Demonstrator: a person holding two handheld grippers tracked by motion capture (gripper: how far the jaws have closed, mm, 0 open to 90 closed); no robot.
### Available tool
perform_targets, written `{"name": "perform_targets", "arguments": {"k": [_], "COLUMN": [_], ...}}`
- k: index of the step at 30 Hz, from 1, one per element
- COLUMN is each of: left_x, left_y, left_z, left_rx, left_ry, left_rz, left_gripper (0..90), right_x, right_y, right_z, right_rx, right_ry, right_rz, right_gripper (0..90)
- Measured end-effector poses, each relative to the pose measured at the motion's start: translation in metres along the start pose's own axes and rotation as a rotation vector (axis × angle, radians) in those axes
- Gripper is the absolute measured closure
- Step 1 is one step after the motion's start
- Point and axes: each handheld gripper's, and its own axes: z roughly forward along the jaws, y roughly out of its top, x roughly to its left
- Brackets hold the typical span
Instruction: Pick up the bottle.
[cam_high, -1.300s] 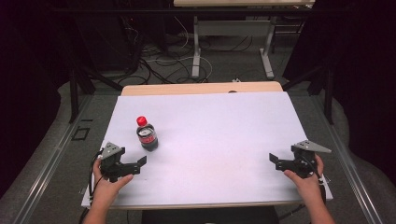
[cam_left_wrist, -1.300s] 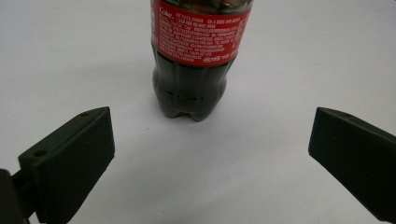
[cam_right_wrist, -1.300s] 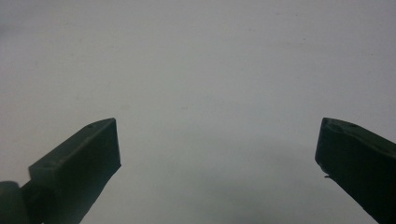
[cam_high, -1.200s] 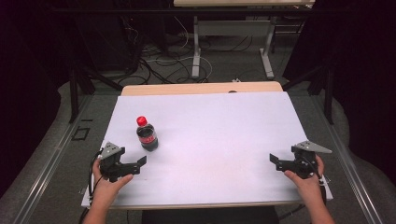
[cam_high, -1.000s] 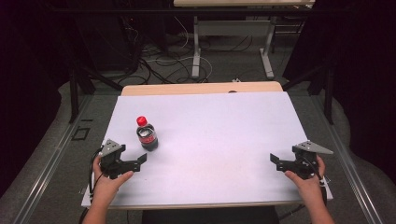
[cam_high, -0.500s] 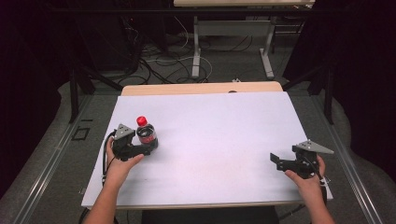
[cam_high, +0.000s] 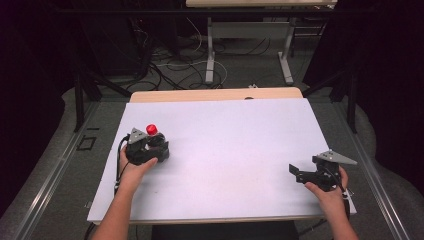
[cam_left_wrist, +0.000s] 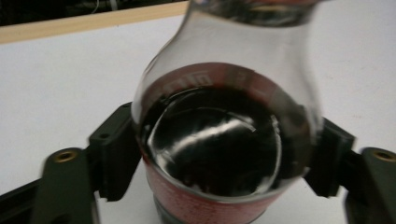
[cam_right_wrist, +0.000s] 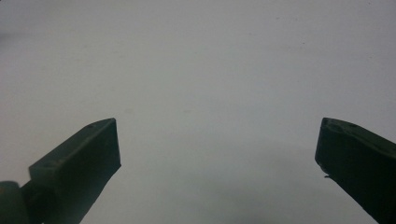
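From the high view, the cola bottle (cam_high: 156, 141) with its red cap (cam_high: 151, 129) stands on the left part of the white table (cam_high: 225, 150), with the left claw (cam_high: 152, 148) around its body, while the right claw (cam_high: 298, 173) rests far from the bottle near the table's right front corner. In the left gripper view, the left claw's jaws have just been closing and now press on both sides of the bottle (cam_left_wrist: 224, 140), gripping it upright above the table (cam_left_wrist: 56, 84). In the right gripper view, the right claw (cam_right_wrist: 219, 154) stands wide open, with bare table (cam_right_wrist: 210, 70) between its jaws.
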Motion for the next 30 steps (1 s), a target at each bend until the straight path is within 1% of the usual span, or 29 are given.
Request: {"name": "perform_targets", "arguments": {"k": [2,3,4,5,6,7,8,9,10,11,12,13,14,16,17,18,19,20,21,22,24,25,26,28,29,30], "left_x": [0.001,0.001,0.001,0.001,0.001,0.001,0.0,-0.001,-0.002,-0.005,-0.008,-0.011,-0.016,-0.026,-0.032,-0.038,-0.044,-0.051,-0.058,-0.065,-0.078,-0.085,-0.091,-0.104,-0.109,-0.115], "left_y": [0.0,0.0,0.0,0.0,0.0,0.001,0.001,0.002,0.003,0.004,0.005,0.008,0.01,0.014,0.017,0.019,0.022,0.024,0.027,0.029,0.033,0.035,0.036,0.038,0.039,0.039], "left_z": [-0.001,-0.001,-0.001,-0.002,-0.002,-0.002,-0.002,-0.003,-0.004,-0.006,-0.007,-0.01,-0.012,-0.017,-0.019,-0.021,-0.023,-0.024,-0.025,-0.027,-0.028,-0.029,-0.029,-0.029,-0.029,-0.029], "left_rx": [0.001,0.001,0.0,0.0,0.002,0.003,0.005,0.007,0.007,0.004,0.0,0.001,0.002,-0.002,-0.008,-0.01,-0.008,-0.006,-0.006,-0.001,0.001,-0.002,0.005,0.002,0.001,0.0], "left_ry": [-0.002,-0.002,-0.01,-0.011,-0.013,-0.02,-0.03,-0.035,-0.044,-0.055,-0.07,-0.083,-0.093,-0.12,-0.139,-0.159,-0.175,-0.19,-0.2,-0.214,-0.24,-0.255,-0.265,-0.289,-0.292,-0.302], "left_rz": [0.009,0.009,0.018,0.022,0.028,0.031,0.029,0.03,0.034,0.036,0.043,0.054,0.063,0.097,0.107,0.114,0.125,0.14,0.156,0.169,0.184,0.182,0.196,0.202,0.217,0.219], "left_gripper": [28.8,29.0,29.1,29.3,29.4,29.5,29.6,29.7,29.8,29.8,29.9,29.9,29.9,29.9,29.9,29.9,29.9,29.9,29.9,29.9,29.9,29.9,29.9,29.9,30.0,30.0], "right_x": [-0.001,-0.001,0.0,0.001,0.002,0.002,0.001,0.002,0.003,0.004,0.004,0.006,0.008,0.012,0.016,0.019,0.024,0.029,0.035,0.041,0.055,0.062,0.069,0.083,0.091,0.098], "right_y": [0.0,0.0,0.0,0.0,-0.001,-0.001,0.0,0.0,0.0,0.001,0.002,0.002,0.004,0.008,0.011,0.014,0.017,0.021,0.024,0.028,0.035,0.039,0.043,0.051,0.055,0.059], "right_z": [0.001,0.001,0.0,0.001,0.002,0.002,0.001,0.001,0.001,0.002,0.001,0.001,0.0,0.0,0.0,-0.002,-0.003,-0.004,-0.005,-0.007,-0.009,-0.012,-0.014,-0.017,-0.019,-0.02], "right_rx": [0.001,0.001,0.016,0.005,-0.009,-0.007,0.001,0.003,0.004,-0.011,0.0,-0.005,0.005,0.005,-0.016,-0.013,-0.018,-0.017,-0.018,-0.019,-0.028,-0.025,-0.033,-0.051,-0.048,-0.049], "right_ry": [0.001,0.001,-0.006,0.003,-0.003,-0.003,0.014,0.006,0.009,0.002,0.02,0.02,0.042,0.059,0.067,0.091,0.099,0.119,0.125,0.145,0.187,0.206,0.227,0.274,0.295,0.311], "right_rz": [-0.008,-0.005,0.003,0.008,0.013,0.009,-0.017,-0.007,-0.001,-0.007,-0.006,0.004,0.006,-0.011,-0.023,-0.044,-0.049,-0.064,-0.081,-0.101,-0.127,-0.143,-0.165,-0.203,-0.219,-0.231], "right_gripper": [0.0,0.0,0.0,0.0,0.0,0.0,0.0,0.1,0.5,1.0,1.6,2.1,3.0,4.5,5.4,6.0,7.3,8.6,9.7,11.1,15.0,15.1,15.4,16.7,17.5,18.1]}}
